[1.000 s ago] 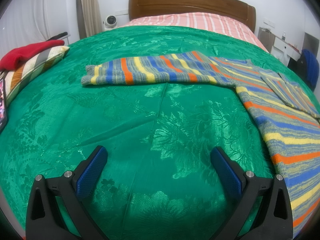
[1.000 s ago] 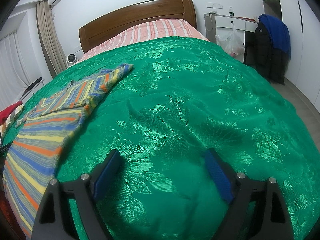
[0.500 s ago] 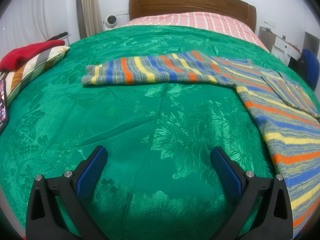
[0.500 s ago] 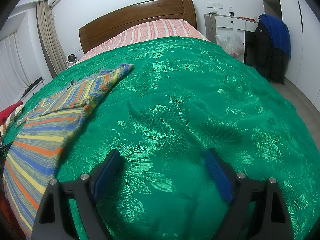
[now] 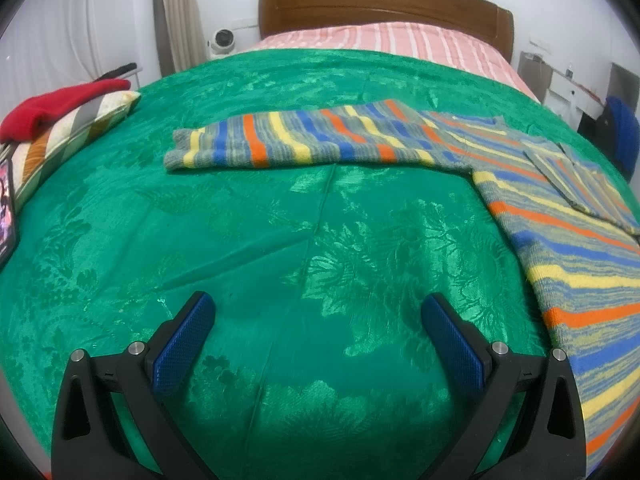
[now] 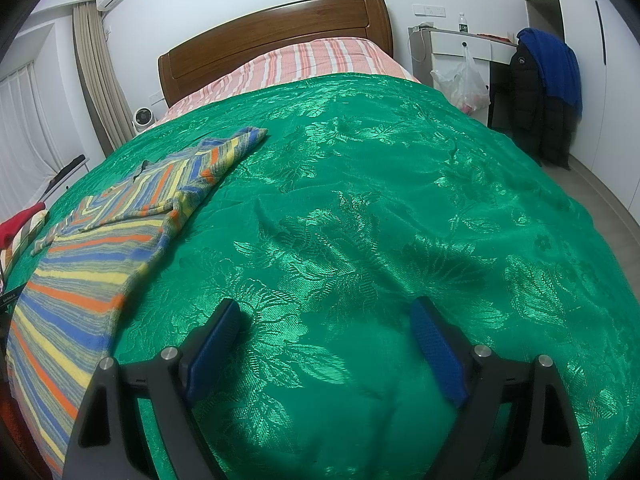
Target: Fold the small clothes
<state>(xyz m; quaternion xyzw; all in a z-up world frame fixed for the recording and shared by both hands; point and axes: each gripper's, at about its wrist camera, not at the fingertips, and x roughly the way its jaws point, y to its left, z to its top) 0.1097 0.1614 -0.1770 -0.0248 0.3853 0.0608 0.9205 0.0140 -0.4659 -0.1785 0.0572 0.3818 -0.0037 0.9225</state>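
- The sweater (image 5: 560, 216) lies flat on the green cover (image 5: 280, 240), in the stretch between the two grippers: right of the left gripper (image 5: 318, 316) and left of the right gripper (image 6: 326, 320).
- Both grippers are released, blue pads spread wide, gripping nothing; each hangs over bare cover, apart from the knit.
- In the left view one sleeve (image 5: 288, 140) runs straight out across the bed, its long axis left to right, cuff end at the far left, ahead of the gripper and well apart from it.
- The body's long axis runs from the near edge of the bed toward the headboard (image 5: 384, 4); its side edge is near the left gripper's right finger.
- In the right view the other sleeve (image 6: 216, 160) appears folded in over the body, its cuff pointing toward the headboard.
- My judgement: the outstretched sleeve is the next part to fold, and the left gripper is the nearer one to reach its cuff and carry it rightward over the body.
- The hem is cut off at the frame edge in both views, so how it lies cannot be told.
- The collar is hard to make out among the stripes.
- At far left, a red cloth (image 5: 60, 104) rests on a striped pillow (image 5: 76, 132), clear of the work.
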